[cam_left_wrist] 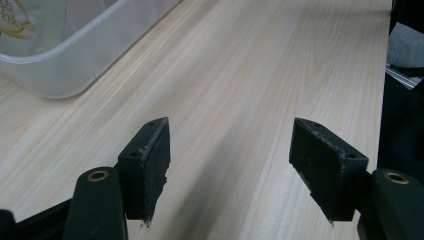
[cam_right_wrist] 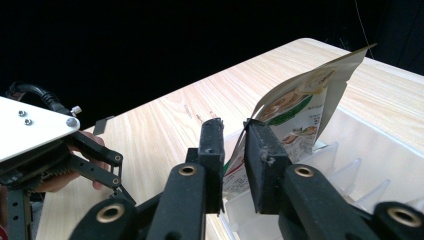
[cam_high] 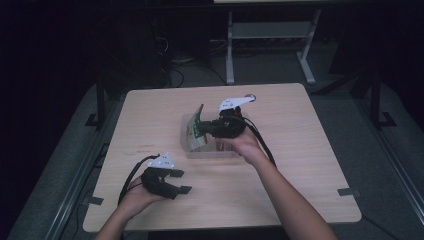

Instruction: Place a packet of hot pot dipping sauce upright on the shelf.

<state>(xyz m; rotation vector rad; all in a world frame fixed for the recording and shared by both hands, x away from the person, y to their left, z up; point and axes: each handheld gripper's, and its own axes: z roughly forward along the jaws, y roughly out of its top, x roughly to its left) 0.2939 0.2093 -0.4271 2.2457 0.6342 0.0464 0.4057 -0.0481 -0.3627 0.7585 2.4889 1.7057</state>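
Dark surroundings close in on the pale wooden table (cam_high: 300,165) where we work, a gripper in each hand.

Our right gripper (cam_right_wrist: 232,150) reaches over the clear plastic bin (cam_right_wrist: 370,150) in the middle of the table. Its jaws stand a narrow gap apart, and the edge of a printed pouch (cam_right_wrist: 295,112) sits between them. In the right gripper view a thin slit of space shows beside the left pad, so we cannot say the pads still press on the pouch; the edge runs close along the right pad. The pouch stands nearly upright, leaning a little, its lower part down inside the bin among the moulded dividers and its top corner rising well above the rim. From the high view we see the same right gripper (cam_high: 207,127) at the left end of the bin (cam_high: 212,152), with the pouch (cam_high: 196,125) standing just in front of it.

Our left gripper (cam_left_wrist: 230,155) rests low over bare wood near the front left of the table, well apart from the bin. Its jaws stand wide open with nothing between them, only table grain. In the left gripper view a corner of the bin (cam_left_wrist: 65,55) appears at the upper left. The high view shows this left gripper (cam_high: 172,182) pointing to the right, its cable trailing back towards the table edge.
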